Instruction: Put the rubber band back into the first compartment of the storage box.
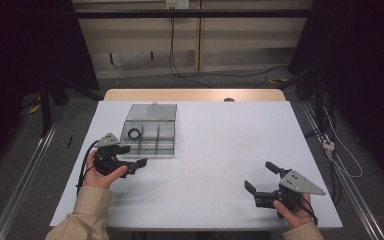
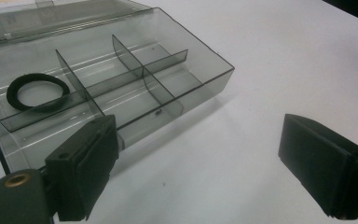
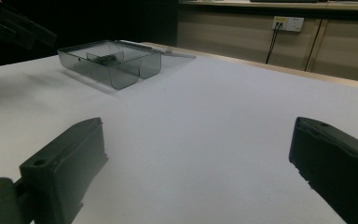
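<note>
The box (image 1: pixel 148 135) sits open on the left half of the bench (image 1: pixel 220 150), its clear lid (image 1: pixel 151 112) folded flat behind it. Dividers split it into several compartments, and a black ring (image 1: pixel 134 133) lies flat in the far-left one, as the high view has it. In the left gripper view the ring (image 2: pixel 37 90) rests against a divider, with the other compartments looking bare.

The left tool (image 1: pixel 130 157) hovers just beside the box's near-left corner, jaws apart and holding nothing. Its camera puts the box (image 2: pixel 168 88) ahead and to the left of the gap between the jaws, so the ring lies forward and left of the tool's line, past 1 wall and low inside the tray.

The right tool (image 1: pixel 261 176) hangs over the near-right part of the bench, well apart from the box, jaws also wide and empty. From its camera the box (image 3: pixel 109 63) is far off toward the upper left.

Of the 2 tools, the left is plainly the nearer. My judgement is that a reach for the ring falls to it, and that it calls for a swing left and a descent from above, since the walls block a level approach.
</note>
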